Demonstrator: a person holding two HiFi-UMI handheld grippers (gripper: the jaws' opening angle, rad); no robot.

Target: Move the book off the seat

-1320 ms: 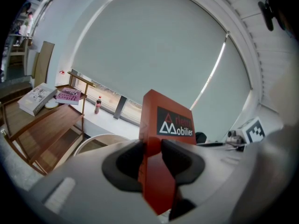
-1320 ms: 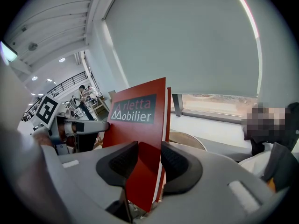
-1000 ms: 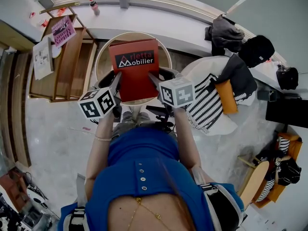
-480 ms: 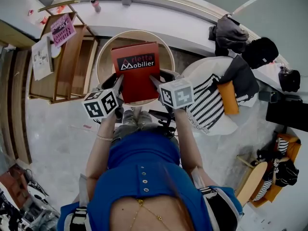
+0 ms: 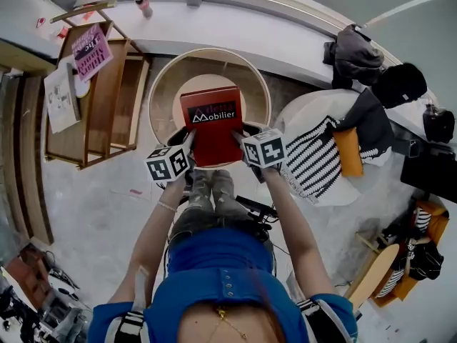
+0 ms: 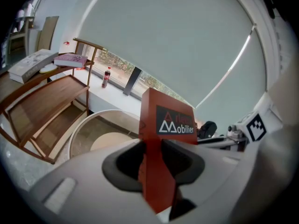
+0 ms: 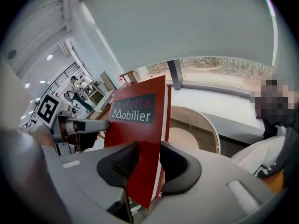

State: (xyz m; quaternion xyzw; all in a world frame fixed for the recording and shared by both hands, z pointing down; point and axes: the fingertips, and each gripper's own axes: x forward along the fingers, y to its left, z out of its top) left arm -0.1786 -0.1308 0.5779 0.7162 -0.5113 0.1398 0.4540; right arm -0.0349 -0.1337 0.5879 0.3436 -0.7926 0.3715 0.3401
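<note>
A red hardback book [image 5: 212, 123] with "Mobilier" on its cover hangs flat above a round wooden piece with a raised rim [image 5: 161, 84]. My left gripper [image 5: 187, 136] is shut on the book's near left edge, and my right gripper [image 5: 239, 136] on its near right edge. In the left gripper view the book [image 6: 163, 139] stands between the dark pads of that gripper [image 6: 156, 160]. In the right gripper view the book [image 7: 135, 120] sits pinched in the gripper [image 7: 149, 164], whose jaws have just been closing on it. The round piece [image 7: 205, 120] lies beyond the book.
A wooden rack [image 5: 93, 98] with a pink magazine [image 5: 91, 51] and a white book stands at the left. At the right is a white chair [image 5: 300, 113] with a striped cushion and clothes. A bottle [image 5: 143, 6] stands on the window ledge.
Both grippers have sunk with the book, away from the head and down toward the round wooden piece. The book stays level between them.
</note>
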